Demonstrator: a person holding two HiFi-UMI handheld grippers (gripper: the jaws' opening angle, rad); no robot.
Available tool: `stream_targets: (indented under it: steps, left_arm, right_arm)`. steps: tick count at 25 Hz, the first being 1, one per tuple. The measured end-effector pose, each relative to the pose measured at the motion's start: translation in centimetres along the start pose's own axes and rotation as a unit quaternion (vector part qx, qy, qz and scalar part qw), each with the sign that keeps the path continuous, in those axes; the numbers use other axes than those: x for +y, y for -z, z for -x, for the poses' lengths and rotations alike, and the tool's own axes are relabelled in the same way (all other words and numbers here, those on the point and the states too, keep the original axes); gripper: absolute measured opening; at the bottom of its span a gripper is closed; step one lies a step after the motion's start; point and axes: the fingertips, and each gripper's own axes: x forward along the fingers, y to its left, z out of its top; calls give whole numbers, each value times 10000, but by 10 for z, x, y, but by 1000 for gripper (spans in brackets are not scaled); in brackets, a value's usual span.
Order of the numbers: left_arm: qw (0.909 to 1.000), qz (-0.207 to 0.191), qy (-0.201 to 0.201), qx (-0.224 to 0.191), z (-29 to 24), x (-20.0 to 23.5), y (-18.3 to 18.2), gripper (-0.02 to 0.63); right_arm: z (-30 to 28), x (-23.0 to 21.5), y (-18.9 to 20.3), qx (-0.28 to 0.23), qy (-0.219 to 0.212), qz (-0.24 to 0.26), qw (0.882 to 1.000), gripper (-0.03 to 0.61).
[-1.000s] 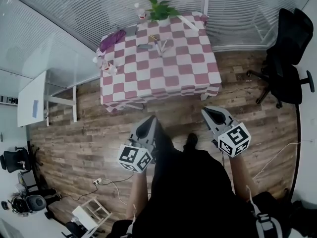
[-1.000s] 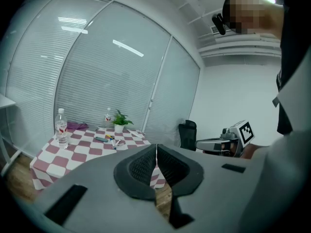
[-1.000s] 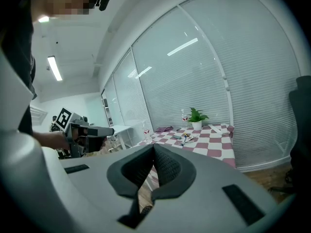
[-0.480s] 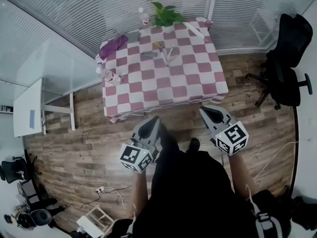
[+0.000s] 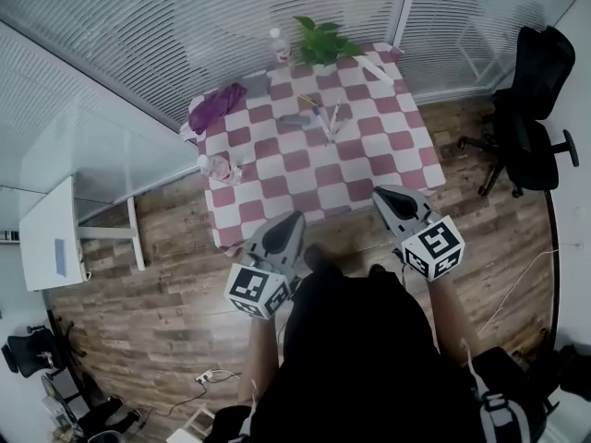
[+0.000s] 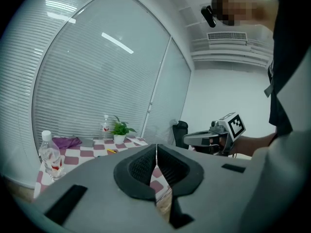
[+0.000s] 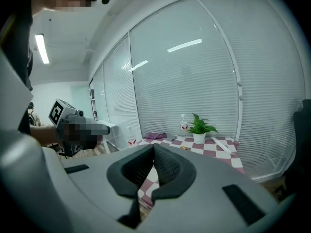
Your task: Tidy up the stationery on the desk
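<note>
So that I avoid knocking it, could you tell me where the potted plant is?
In the head view the potted plant stands at the far edge of the checked table, against the window blinds, just right of a clear bottle.

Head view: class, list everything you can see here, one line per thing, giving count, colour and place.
table: one, pink-and-white checked cloth, by the window blinds
plant: one, green, table's far edge
bottles: two, clear, one at the table's left edge, the other beside the plant
cloth: one, purple, table's far-left corner
pens: several, mixed colours, mid-table; too small to count
white strip: one, table's far-right corner
side desk: one, white, left of the table
office chair: one, black, right of the table
floor: brown wood planks
left tongs: grey, shut, empty, near the table's edge
right tongs: grey, shut, empty, likewise
</note>
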Motion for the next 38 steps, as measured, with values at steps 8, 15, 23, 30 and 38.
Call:
stream_targets:
  steps: [8,15,23,30,38]
  left_arm:
    - [9993,106,339,153,5,50,0,35]
    - [9980,226,519,280,-6,76,1,35]
    - [9984,238,356,365,-29,79,-3,36]
    - [9987,432,-160,210,-63,82,-23,36]
    - [9964,470,-659,267,-118,69,-36,35]
  right_arm:
    - [-54,16,-6,140,260,-34,9996,21]
    - [-72,17,-2,444,372,78,9983,21]
    - [-85,-14,2,544,202,108,9983,21]
    - [-99,-59,-8,449,-147,207,9987,21]
    - [-108,-119,1,600,-627,447,9952,21]
